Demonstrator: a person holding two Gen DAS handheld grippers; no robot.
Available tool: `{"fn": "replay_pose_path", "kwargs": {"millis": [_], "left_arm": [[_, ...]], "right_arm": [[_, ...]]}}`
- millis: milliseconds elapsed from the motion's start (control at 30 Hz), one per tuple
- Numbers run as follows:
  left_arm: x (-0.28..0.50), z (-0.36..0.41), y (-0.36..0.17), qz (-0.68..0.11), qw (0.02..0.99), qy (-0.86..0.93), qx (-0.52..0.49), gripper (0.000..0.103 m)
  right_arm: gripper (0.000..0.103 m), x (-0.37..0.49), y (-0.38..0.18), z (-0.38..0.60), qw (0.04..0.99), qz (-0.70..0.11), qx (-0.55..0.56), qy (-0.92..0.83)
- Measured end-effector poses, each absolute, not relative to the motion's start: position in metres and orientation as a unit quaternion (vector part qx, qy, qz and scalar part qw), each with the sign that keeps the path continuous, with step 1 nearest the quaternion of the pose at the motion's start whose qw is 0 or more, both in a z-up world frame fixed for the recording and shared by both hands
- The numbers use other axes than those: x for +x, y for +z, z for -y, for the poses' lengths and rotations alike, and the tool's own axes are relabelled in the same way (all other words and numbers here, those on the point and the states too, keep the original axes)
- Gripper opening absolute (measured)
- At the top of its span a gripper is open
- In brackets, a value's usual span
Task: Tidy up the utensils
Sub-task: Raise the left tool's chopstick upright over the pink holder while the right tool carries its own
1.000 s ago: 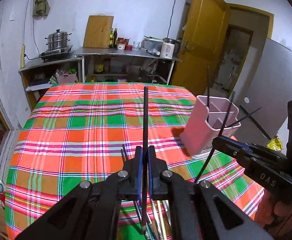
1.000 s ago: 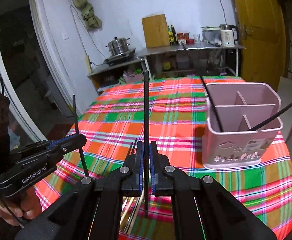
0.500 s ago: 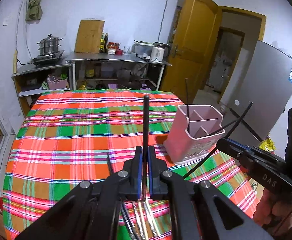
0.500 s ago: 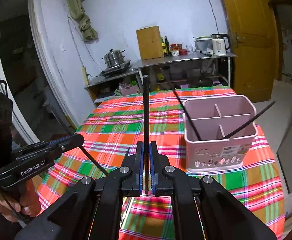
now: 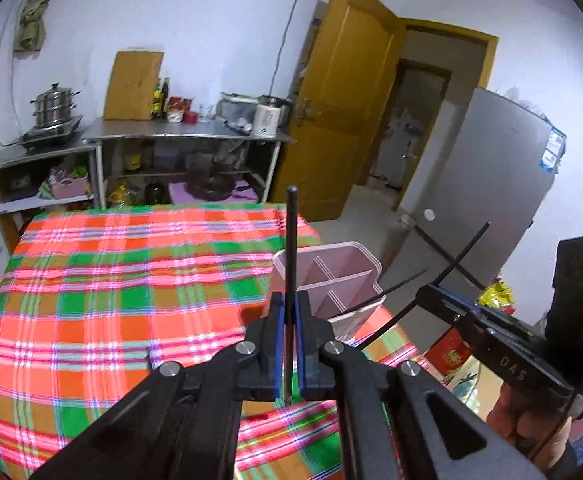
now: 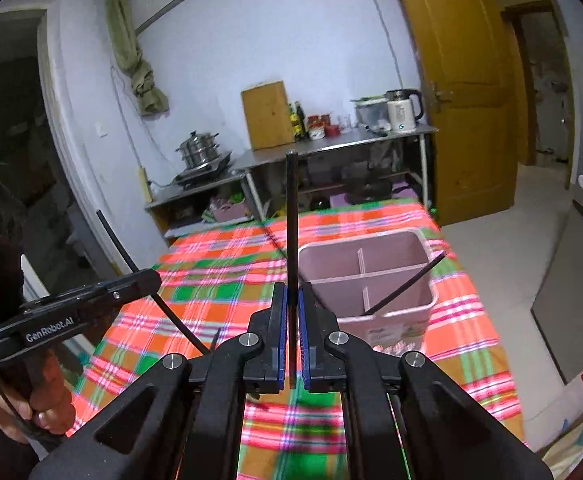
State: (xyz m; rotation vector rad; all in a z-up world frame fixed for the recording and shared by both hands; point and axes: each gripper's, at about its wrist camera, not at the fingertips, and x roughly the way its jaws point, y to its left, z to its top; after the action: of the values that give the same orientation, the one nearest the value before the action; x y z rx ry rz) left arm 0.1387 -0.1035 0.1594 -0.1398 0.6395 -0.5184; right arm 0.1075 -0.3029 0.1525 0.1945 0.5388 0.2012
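Left wrist view: the left hand-held gripper [image 5: 287,354] is clamped shut on a black chopstick [image 5: 291,248] that stands up between its pads. Beyond it the pink holder [image 5: 365,258] sits near the counter's [image 5: 111,280] right edge, its dividers showing and at least one dark stick leaning out of it. At right, the right hand-held gripper [image 5: 435,294] pinches a second chopstick [image 5: 451,256] slanting across the frame, with a hand [image 5: 531,412] below it.

Right wrist view: the right hand-held gripper [image 6: 290,340] is likewise closed tight on its chopstick [image 6: 291,220], upright in front of the holder [image 6: 423,304], which has a stick resting in its right compartment. At left the left hand-held gripper [image 6: 147,278] grips its tilted chopstick [image 6: 131,264].

Both sticks look lifted and on their way to the holder. The next move calls for swinging each over a compartment, tipping it down and letting go without knocking the holder.

Compared with a second ago, both views sit higher and farther back: the holder looks lower and smaller, and the loose utensils on the cloth below the jaws have dropped from sight.
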Motion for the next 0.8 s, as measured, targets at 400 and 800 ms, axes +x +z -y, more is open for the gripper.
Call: {"fn": "replay_pose_path", "kwargs": {"millis": [400,800], "left_arm": [[0.168,0.137,0.204,-0.271,0.919,-0.274,-0.079,0.006],[0.206,0.153,0.169,-0.297,0.914,-0.264,-0.079,0.006]], "right_arm": [[0.005,0.122,0.192,0.328,0.968,-0.215,0.1,0.075],[0.005,0.159,0.157,0.335,0.961,-0.25,0.107,0.058]]}}
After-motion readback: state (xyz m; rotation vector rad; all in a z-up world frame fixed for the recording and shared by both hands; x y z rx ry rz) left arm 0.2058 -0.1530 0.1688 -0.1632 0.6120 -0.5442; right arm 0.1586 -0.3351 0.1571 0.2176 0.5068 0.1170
